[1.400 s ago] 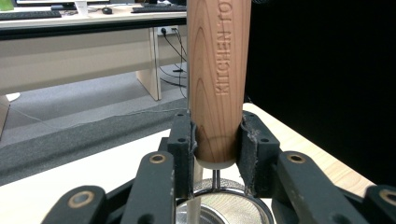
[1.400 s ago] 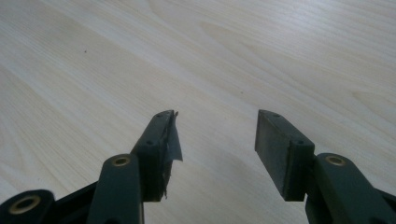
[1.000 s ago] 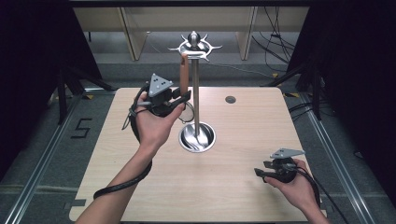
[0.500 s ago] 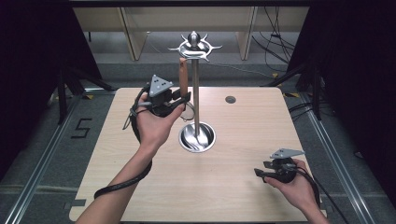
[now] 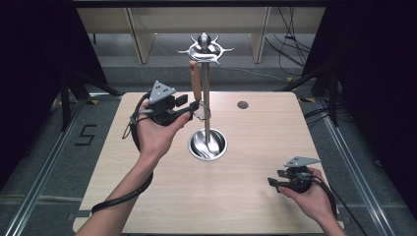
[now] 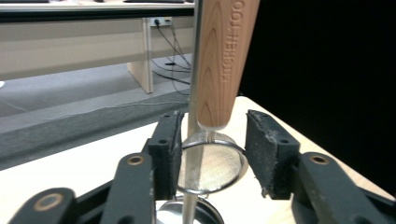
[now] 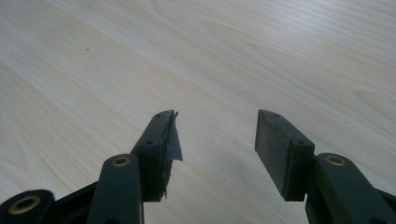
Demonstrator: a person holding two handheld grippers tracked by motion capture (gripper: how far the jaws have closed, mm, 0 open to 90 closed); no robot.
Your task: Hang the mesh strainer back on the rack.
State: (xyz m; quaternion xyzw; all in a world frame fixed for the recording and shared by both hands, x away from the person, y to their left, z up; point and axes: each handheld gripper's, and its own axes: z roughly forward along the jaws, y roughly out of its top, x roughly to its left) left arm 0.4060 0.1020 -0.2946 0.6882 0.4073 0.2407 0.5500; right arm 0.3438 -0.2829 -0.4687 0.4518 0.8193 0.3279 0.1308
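Right now your left gripper [image 5: 193, 105] sits up at the utensil stand [image 5: 206, 93], mid-height on the pole. Its jaws have just been opening and now stand apart w/ the small mesh strainer [image 6: 211, 161] between them; in the left gripper view the strainer's wire rim touches or nearly touches the pad on the left, clear gap to the pad on the right, so no squeeze on it. Strainer hangs by its wooden handle [image 5: 196, 79] from one of the hooks of the chrome star-shaped top [image 5: 205, 48], handle upright, mesh bowl low and just beside the pole. Handle has lettering down its length, too cropped to read in full.

Stand's base is a shiny round dish [image 5: 208, 144] near the table [image 5: 255, 142] centre; whether anything lies in it beyond the pole foot, can't tell from the glare.

Your right gripper [image 5: 275, 178] is well apart, near the front right corner, low over bare wood. Its jaws stand apart w/ nothing between them. One pad has a torn, frayed edge [image 7: 173, 140].

Other bits: small dark round mark [image 5: 242, 104] on the table behind the stand, wooden furniture legs [image 5: 140, 34] beyond the far edge, cables on the floor. Pole stands just behind the strainer, as seen from the left gripper.
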